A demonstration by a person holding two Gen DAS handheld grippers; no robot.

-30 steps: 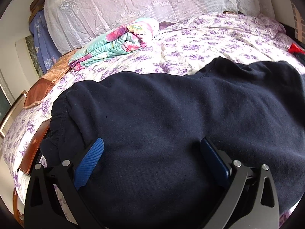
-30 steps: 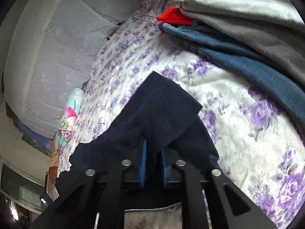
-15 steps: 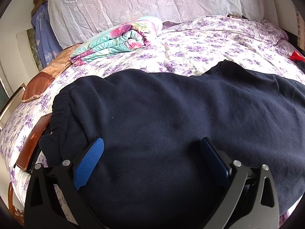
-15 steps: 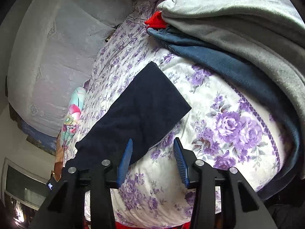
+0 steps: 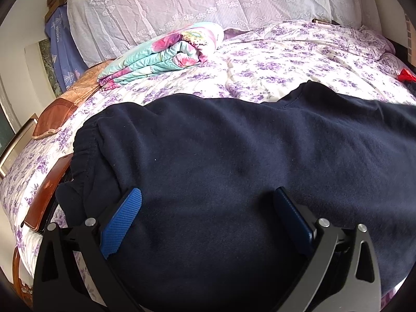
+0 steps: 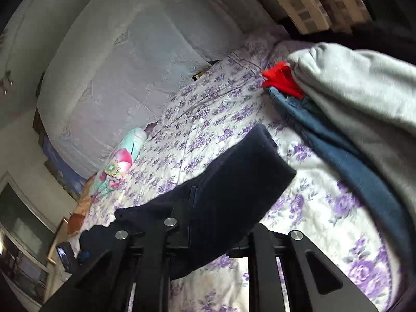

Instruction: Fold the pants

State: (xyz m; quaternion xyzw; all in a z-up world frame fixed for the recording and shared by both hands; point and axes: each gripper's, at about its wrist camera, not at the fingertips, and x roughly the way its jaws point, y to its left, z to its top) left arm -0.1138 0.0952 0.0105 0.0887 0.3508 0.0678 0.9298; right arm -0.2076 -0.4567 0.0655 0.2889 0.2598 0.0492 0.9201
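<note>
Dark navy pants (image 5: 234, 143) lie spread across the flowered bedspread (image 5: 286, 59), waistband to the left. My left gripper (image 5: 208, 208) hovers open just over the waist area, its blue pads (image 5: 124, 218) wide apart and nothing pinched between them. In the right wrist view the pants leg (image 6: 247, 161) runs away to its hem. My right gripper (image 6: 208, 202) is closing its jaws with the near edge of that leg between them. The cloth drapes over and hides the right finger; only a strip of the left blue pad (image 6: 193, 200) shows.
A folded floral quilt (image 5: 161, 54) lies by the white lace pillows (image 5: 208, 0). On the right is a pile of clothes: a grey garment (image 6: 351, 91), blue jeans (image 6: 338, 150) and something red (image 6: 280, 80). The wooden bed edge (image 5: 49, 195) is at the left.
The right gripper let the pants leg drop flat on the bed, stood open beside it, then rose and closed on its near edge. The left gripper stayed put and open.
</note>
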